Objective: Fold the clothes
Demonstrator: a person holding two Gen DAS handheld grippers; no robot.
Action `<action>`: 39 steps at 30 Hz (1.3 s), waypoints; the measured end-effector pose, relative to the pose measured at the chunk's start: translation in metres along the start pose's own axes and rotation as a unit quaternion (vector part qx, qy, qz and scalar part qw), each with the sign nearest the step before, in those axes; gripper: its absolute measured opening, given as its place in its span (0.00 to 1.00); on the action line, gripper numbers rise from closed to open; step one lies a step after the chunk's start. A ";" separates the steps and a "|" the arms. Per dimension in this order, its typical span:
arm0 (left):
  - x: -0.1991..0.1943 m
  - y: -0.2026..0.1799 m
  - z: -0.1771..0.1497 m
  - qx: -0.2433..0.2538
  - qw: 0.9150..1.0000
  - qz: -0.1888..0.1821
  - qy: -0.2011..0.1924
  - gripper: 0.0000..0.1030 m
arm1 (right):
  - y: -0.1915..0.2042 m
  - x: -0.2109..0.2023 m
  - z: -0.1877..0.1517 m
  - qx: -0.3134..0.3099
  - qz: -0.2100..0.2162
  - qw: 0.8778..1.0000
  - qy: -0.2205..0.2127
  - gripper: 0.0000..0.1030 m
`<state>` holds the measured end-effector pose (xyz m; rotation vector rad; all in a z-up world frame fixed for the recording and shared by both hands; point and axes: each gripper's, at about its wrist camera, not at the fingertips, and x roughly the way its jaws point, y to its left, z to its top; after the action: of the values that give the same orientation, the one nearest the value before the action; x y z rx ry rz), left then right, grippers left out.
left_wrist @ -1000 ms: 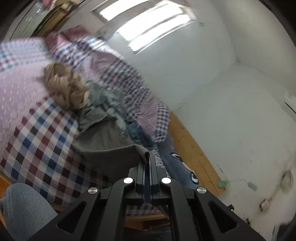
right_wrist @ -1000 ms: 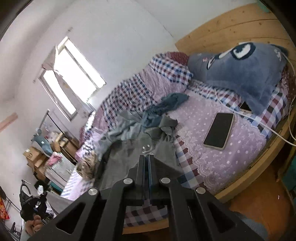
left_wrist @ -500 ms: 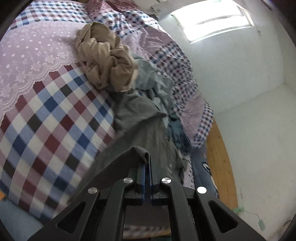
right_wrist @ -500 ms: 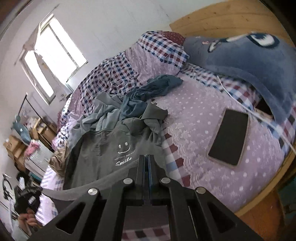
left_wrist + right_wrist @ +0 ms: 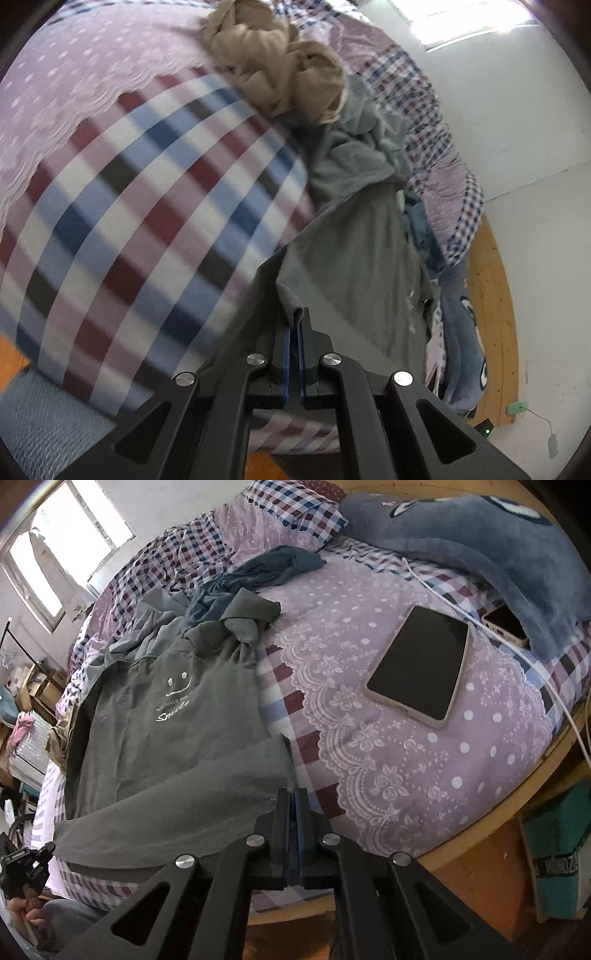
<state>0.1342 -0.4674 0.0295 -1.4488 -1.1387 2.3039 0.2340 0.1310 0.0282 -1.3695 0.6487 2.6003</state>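
Altogether four garments lie on the bed: one grey cotton T-shirt with a white smile print, one crumpled tan garment, one light grey-green garment and one dark teal garment, the last three bunched beyond the shirt's collar. Both claws are clamped on the T-shirt's near hem: the left claw pinches one corner, the right claw the other, each with its blue pads pressed together on the cloth. The shirt lies print-up and mostly flat on the checked and lilac dotted bedspread, its hem lifted at the bed's near edge. Two phones rest to the right of the shirt: one large dark-screened phone well apart from it, and one smaller phone partly under the blue plush pillow. One white cable runs past both. Bare checked bedspread lies open left of the shirt.
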 end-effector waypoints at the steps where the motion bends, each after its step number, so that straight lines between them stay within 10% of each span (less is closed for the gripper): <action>1: 0.000 0.001 -0.002 -0.001 1.000 0.004 0.004 0.01 | 0.002 -0.001 0.000 -0.006 -0.006 1.000 -0.001 0.01; 9: 0.022 0.012 -0.009 0.004 0.995 0.088 0.051 0.02 | -0.001 0.025 0.001 0.013 -0.057 0.998 0.037 0.09; 12: 0.021 0.010 -0.009 0.009 0.994 0.101 0.049 0.07 | -0.008 0.008 0.005 0.041 -0.076 0.996 -0.005 0.33; 18: -0.009 0.019 -0.004 -0.012 0.998 0.067 -0.008 0.47 | -0.001 -0.011 0.015 0.060 -0.073 0.993 -0.064 0.39; 29: -0.013 -0.007 0.027 0.049 0.992 0.042 -0.105 0.77 | 0.112 0.016 0.043 -0.046 0.011 0.995 -0.089 0.39; 39: 0.010 -0.080 0.043 0.198 0.963 0.025 -0.180 0.77 | 0.230 0.088 0.085 -0.096 0.117 0.985 -0.078 0.41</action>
<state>0.0745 -0.4287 0.0876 -0.9497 -0.6527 2.7056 0.0481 -0.0463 0.0702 -1.1830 0.5803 2.9901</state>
